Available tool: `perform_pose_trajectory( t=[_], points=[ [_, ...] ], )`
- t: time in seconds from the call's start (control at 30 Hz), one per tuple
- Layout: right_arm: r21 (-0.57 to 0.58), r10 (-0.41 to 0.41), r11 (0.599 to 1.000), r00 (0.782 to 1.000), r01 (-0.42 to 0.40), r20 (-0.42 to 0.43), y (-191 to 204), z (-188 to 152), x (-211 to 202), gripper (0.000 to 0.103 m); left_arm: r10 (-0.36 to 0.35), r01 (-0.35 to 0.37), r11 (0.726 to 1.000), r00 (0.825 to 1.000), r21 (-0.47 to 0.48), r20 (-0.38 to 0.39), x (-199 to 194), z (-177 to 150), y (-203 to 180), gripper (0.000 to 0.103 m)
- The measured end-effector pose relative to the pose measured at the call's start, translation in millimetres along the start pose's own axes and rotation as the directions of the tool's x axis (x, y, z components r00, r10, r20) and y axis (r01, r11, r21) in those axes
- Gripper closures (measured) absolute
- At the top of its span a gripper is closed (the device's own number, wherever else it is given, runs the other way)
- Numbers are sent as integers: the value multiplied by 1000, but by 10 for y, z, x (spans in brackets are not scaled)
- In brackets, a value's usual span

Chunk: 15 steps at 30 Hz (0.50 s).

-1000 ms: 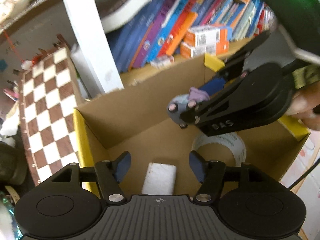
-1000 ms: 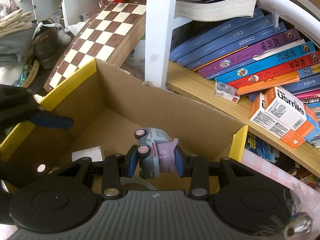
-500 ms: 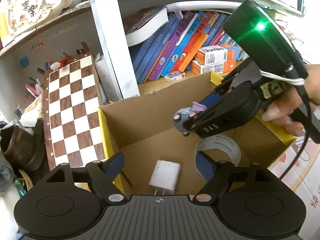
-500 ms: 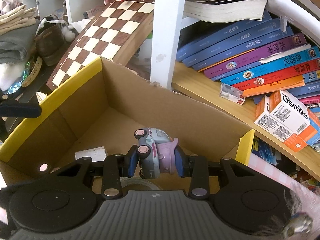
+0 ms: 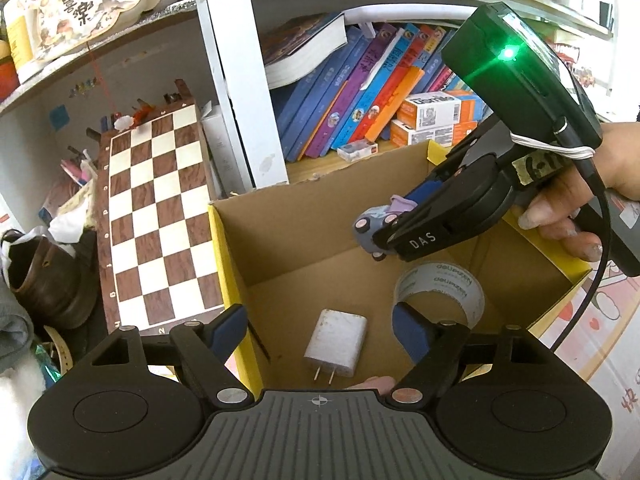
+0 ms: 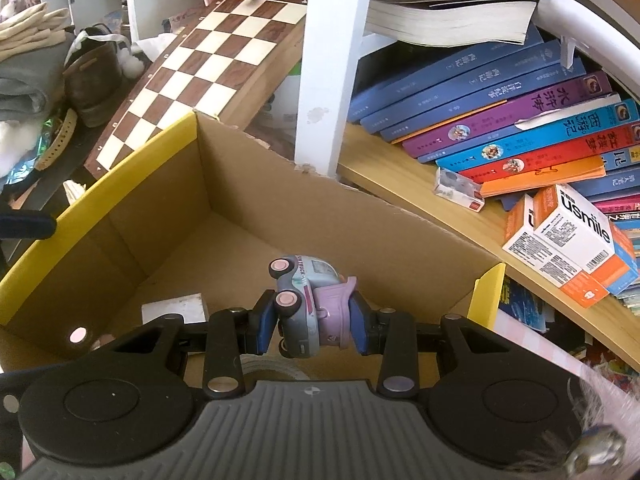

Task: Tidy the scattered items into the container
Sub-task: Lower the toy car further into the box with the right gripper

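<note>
Holding a toy car (image 6: 306, 304) in my right tool (image 6: 312, 322), clamped on both flanks between the blue pads, wheels turned to the left; it hangs above the open cardboard box (image 5: 304, 232) with yellow-taped rims, not touching the floor of the box.

Step in hand, as I judge it: delivery of the car into the container. Next move calls for lowering toward bare cardboard and parting the pads, aiming for the free floor at the back so that the car does not land on what lies below.

Left tool (image 5: 320, 326): pads wide apart, holding nothing, poised at the near rim of the box.

Contents already in the box:
- white charger plug (image 5: 336, 342), lying flat, prongs toward me;
- roll of clear tape (image 5: 440, 292), just beside the plug, under the right tool.

Legible writing:
- "DAS" on the right tool's finger, seen from the left wrist;
- "delipzen", or something close, repeated on the tape core;
- "usmile" on the orange-and-white carton (image 6: 576, 236) on the shelf;
- "TRUCK" on the car's side, the rest too small;
- Chinese titles on the book spines (image 6: 520, 128), partly legible;
- characters on a plaque at upper left of the left view.

Beside the box: chessboard (image 5: 156, 216), leaning.
</note>
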State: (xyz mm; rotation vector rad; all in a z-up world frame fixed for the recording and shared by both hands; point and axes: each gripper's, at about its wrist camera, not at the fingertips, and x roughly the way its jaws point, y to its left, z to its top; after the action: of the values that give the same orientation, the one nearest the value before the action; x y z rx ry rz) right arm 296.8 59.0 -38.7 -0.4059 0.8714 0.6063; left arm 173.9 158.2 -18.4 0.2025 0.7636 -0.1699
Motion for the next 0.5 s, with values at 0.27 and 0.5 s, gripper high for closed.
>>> perform_pose_trajectory(
  t=[0.27, 0.5],
  points=[
    [1, -4, 1000, 1000, 4, -14, 1, -11, 43, 68, -9, 9, 1000, 1000, -19, 8, 2, 27, 0, 21],
    [2, -3, 1000, 1000, 3, -5, 7, -13, -16, 63, -7, 8, 1000, 1000, -25, 14, -29, 30, -11, 21]
  ],
)
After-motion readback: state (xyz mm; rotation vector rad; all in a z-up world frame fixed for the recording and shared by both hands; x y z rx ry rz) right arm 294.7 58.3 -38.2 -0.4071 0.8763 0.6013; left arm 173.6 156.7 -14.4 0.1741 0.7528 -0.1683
